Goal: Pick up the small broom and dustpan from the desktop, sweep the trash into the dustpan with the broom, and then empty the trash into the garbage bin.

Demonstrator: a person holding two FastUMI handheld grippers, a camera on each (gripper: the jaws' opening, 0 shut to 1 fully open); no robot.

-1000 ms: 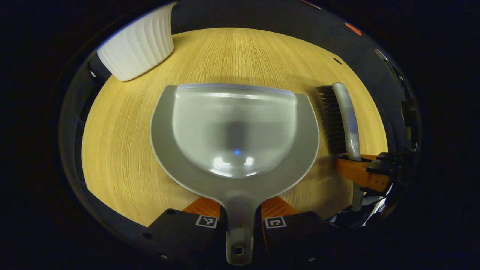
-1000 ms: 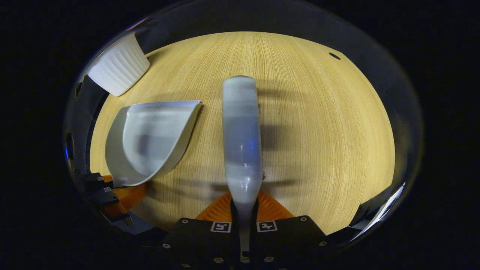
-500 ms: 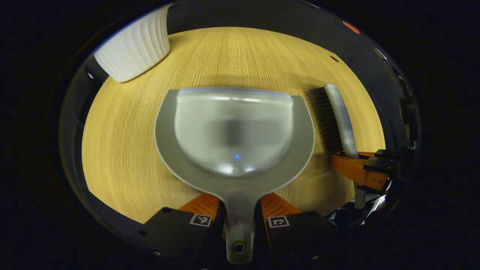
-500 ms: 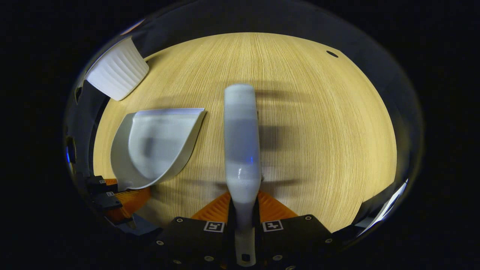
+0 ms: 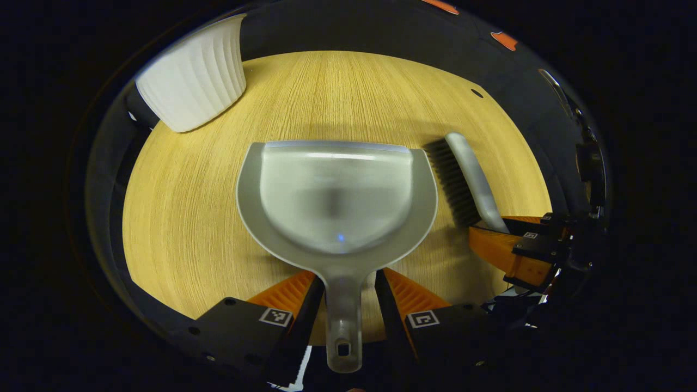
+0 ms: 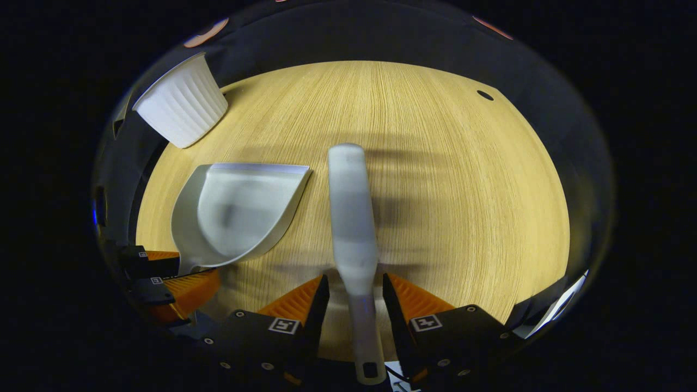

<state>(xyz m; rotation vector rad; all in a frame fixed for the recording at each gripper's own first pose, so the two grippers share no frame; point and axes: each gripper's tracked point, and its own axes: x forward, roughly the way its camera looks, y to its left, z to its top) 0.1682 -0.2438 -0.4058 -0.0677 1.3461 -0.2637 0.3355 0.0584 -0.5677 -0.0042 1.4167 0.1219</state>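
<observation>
On desk point(image 5: 179, 218): dustpan point(image 5: 336, 196) handle flanked by left gripper point(image 5: 344, 291), jaws apart; broom point(image 6: 354, 218) handle likewise between parted right gripper point(image 6: 354, 294) jaws.

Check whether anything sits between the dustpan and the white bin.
Nothing visible does: bare light wooden desktop lies between the grey plastic dustpan and the white ribbed garbage bin. The grey brush lies on the opposite side.

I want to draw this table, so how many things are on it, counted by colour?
Grey: 2, the dustpan and the small broom.
White: 1, the ribbed garbage bin.
Total: 3 things on the wooden desktop.
</observation>
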